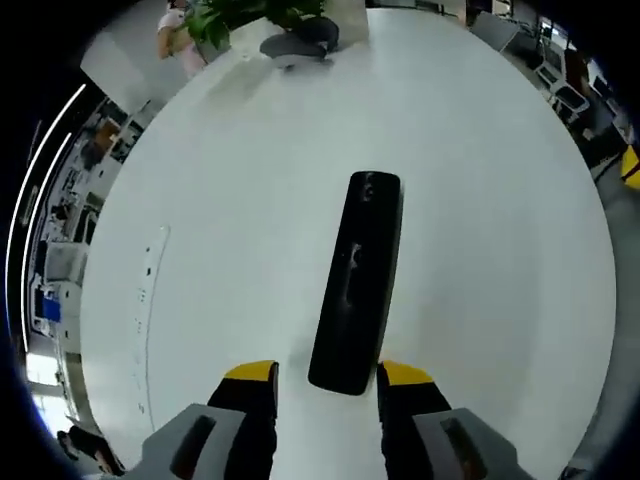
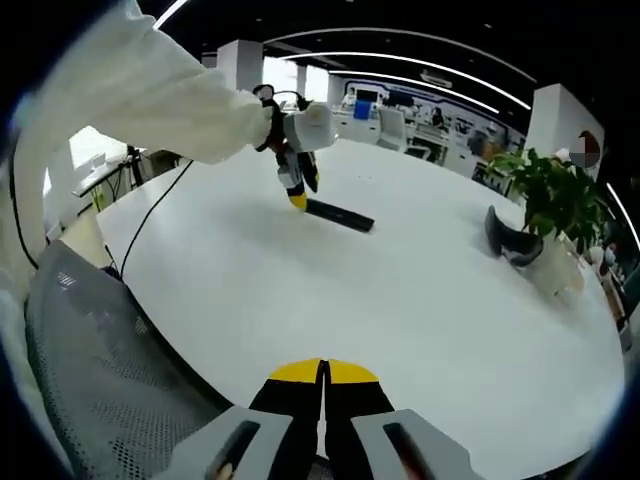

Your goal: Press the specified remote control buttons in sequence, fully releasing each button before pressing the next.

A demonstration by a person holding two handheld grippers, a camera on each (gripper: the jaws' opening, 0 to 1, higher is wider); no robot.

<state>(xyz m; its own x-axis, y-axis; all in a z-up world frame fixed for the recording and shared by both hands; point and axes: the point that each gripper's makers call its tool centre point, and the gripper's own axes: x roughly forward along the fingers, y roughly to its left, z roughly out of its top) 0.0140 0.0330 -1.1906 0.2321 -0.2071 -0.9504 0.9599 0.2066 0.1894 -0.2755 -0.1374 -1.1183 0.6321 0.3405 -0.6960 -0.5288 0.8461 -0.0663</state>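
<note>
With the left gripper (image 1: 327,378) spread around the remote control's (image 1: 357,283) near end mid-desk (image 1: 480,200) and the right gripper (image 2: 323,372) clenched empty at the near edge, steady the remote squarely before pressing.

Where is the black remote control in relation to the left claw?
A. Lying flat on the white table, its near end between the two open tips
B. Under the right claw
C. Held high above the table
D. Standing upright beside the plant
A: in the left gripper view the remote control lies flat on the white table, its near end between the spread tips of the left claw.

Potted plant (image 2: 556,200), mesh chair (image 2: 110,370)
</note>
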